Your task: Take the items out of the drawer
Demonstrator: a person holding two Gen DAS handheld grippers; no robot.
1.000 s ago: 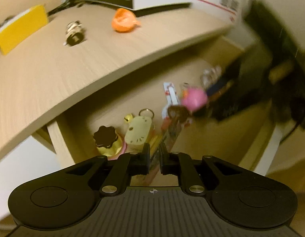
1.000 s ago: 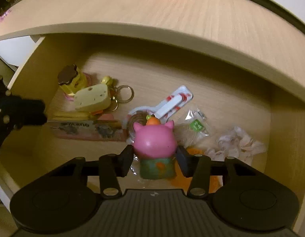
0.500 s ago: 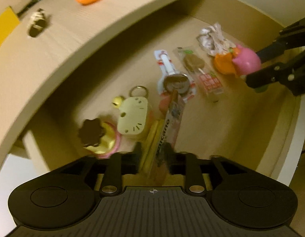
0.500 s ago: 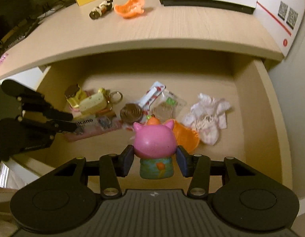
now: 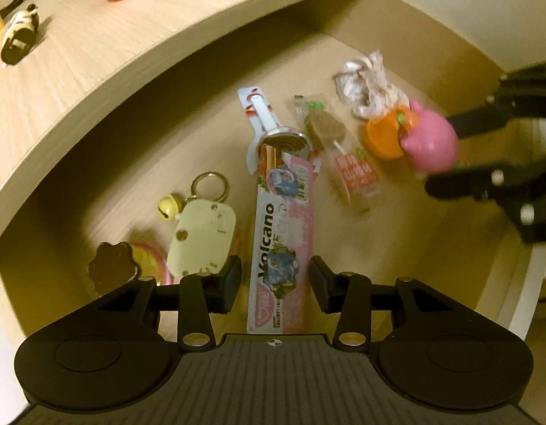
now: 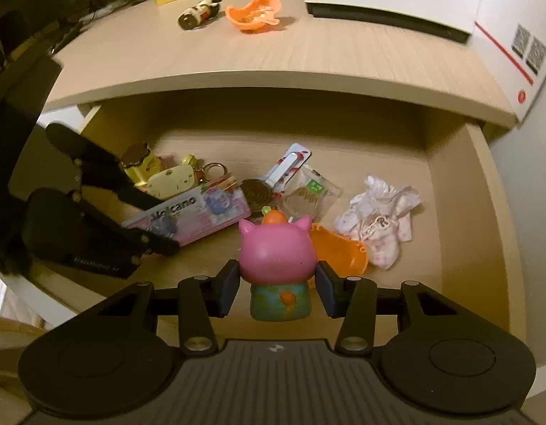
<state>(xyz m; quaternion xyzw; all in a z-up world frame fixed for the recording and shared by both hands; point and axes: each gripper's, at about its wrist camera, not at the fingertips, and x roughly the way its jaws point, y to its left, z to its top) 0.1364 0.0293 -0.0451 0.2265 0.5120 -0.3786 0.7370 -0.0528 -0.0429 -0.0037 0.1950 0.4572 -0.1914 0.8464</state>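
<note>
Left gripper (image 5: 275, 279): jaws opening, standing wide either side of the near end of the Volcano packet (image 5: 282, 244). The pads appear clear of the packet's edges; nothing is gripped.

The packet lies flat on the floor of the open drawer (image 6: 460, 191). In the left wrist view its long axis runs from bottom centre up toward the middle of the frame, in line with the way the gripper points, so the jaws straddle its narrow width. In my judgement, the coming move turns on this alignment: closing across the short side should secure it.

Right gripper (image 6: 277, 288): partly open and clamped on the pink pig toy (image 6: 276, 251), which appears held above the drawer floor, lower centre of the right wrist view.

The left gripper is the nearer to the packet. The tabotop is replaced: the tabletop (image 6: 308, 56) fills the upper frame, above the drawer.
</note>
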